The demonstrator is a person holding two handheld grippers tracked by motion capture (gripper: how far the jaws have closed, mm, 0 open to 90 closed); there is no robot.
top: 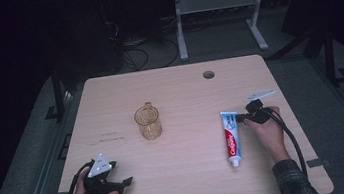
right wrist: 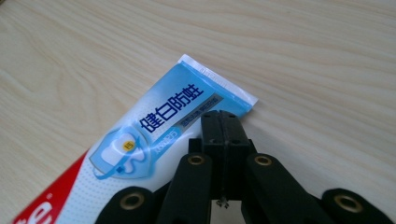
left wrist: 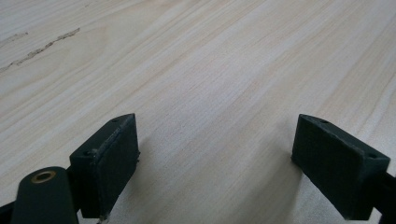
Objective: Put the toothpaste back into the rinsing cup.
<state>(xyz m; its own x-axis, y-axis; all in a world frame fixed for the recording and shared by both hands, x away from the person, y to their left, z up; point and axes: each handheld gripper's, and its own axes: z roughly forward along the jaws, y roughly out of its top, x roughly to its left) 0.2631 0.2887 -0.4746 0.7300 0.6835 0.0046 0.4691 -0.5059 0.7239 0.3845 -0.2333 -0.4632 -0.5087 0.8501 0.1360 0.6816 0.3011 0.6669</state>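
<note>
While the table (top: 173, 84) serves as landmark:
Glass mug (top: 148, 122): upright, left of table centre.
Toothpaste tube (top: 231, 138): flat on the table's right half, cap nearest the person.
Left gripper (top: 123, 183): near-left corner, jaws spread, nothing between.
Right gripper (top: 241, 117): jaws pressed together over the tube's crimped far end.

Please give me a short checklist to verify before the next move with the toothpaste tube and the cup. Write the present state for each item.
1. Right hand-held gripper closed at the toothpaste tube, near its flat crimped end: ok.
2. Tube really pinched between the jaws, not only under them: cannot tell.
3. Left hand-held gripper open, nothing between its jaws: ok.
4. Glass cup standing upright, apart from the tube: ok.
5. Tube cap in place, at the end nearest the person: ok.
6. Table bare between tube and cup: ok.
</note>
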